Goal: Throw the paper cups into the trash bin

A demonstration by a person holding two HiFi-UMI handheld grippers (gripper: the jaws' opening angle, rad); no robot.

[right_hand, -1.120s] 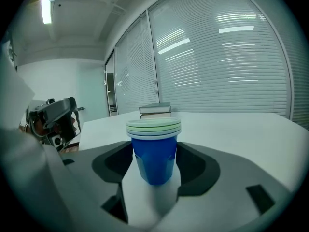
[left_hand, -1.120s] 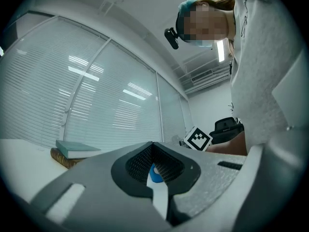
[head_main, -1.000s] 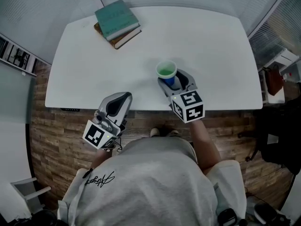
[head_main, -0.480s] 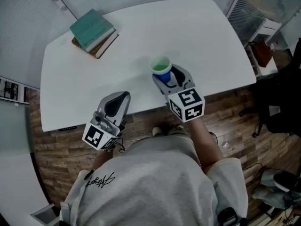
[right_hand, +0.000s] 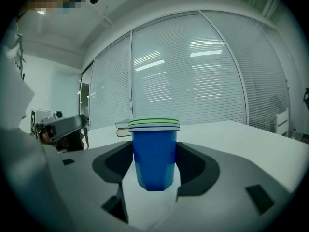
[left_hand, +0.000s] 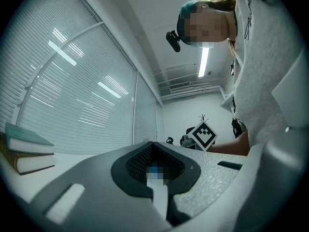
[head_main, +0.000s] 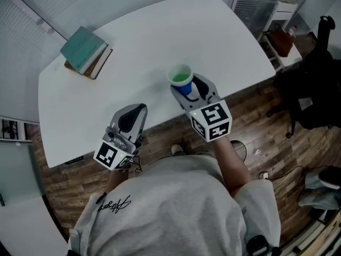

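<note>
Several nested paper cups [right_hand: 154,153] being pinched upright between right gripper [right_hand: 155,185] jaws, likely for carrying without tipping; trash bin not being shown. Left gripper [left_hand: 155,190] jaws being held pressed together, nothing between.

An office: white desk [head_main: 160,41], stacked books [head_main: 85,52], blind-covered glass walls [right_hand: 193,81] (strip lights [left_hand: 204,62] overhead), wooden floor [head_main: 266,137].

We see blue paper cups [right_hand: 153,151] with green rims, a teal book [head_main: 82,47], a brown book [head_main: 102,62] beneath, a white desk [head_main: 160,31] and a brown wood-plank floor [head_main: 266,121].
</note>
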